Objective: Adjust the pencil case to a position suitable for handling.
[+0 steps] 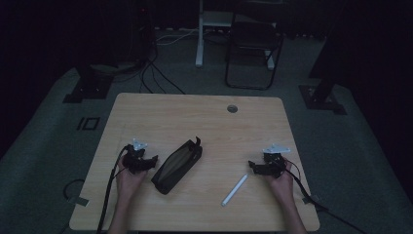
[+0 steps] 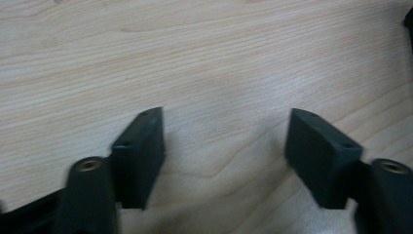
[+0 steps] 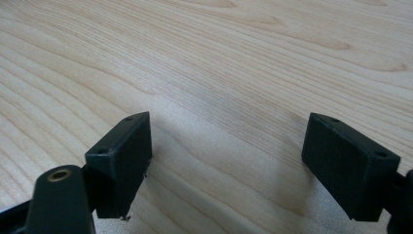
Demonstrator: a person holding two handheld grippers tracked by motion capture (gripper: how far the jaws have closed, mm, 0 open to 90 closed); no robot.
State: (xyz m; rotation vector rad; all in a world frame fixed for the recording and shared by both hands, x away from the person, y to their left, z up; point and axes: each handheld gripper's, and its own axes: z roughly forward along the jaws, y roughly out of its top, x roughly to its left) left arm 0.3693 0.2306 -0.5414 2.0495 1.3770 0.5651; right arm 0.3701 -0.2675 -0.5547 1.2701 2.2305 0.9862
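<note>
A black zip pouch (image 1: 177, 165) lies slantwise on the wooden table (image 1: 204, 122), its mouth toward the far right. Just left of it my left gripper (image 1: 150, 161) rests low over the wood, held in a hand. A white pen (image 1: 234, 190) lies nearer the front, right of the pouch. My right gripper (image 1: 252, 165) sits beyond and right of the pen, pointing left. In the left gripper view the left gripper (image 2: 225, 146) is open over bare wood, with a dark corner of something (image 2: 408, 22) at the right edge. In the right gripper view the right gripper (image 3: 228, 156) is open with only wood grain between the jaws.
A round cable hole (image 1: 232, 108) sits near the table's far edge. Behind the table stand a folding chair (image 1: 253, 48), a white post (image 1: 199, 34) and floor cables (image 1: 156, 78). A cable (image 1: 108, 195) trails off each gripper toward the front edge.
</note>
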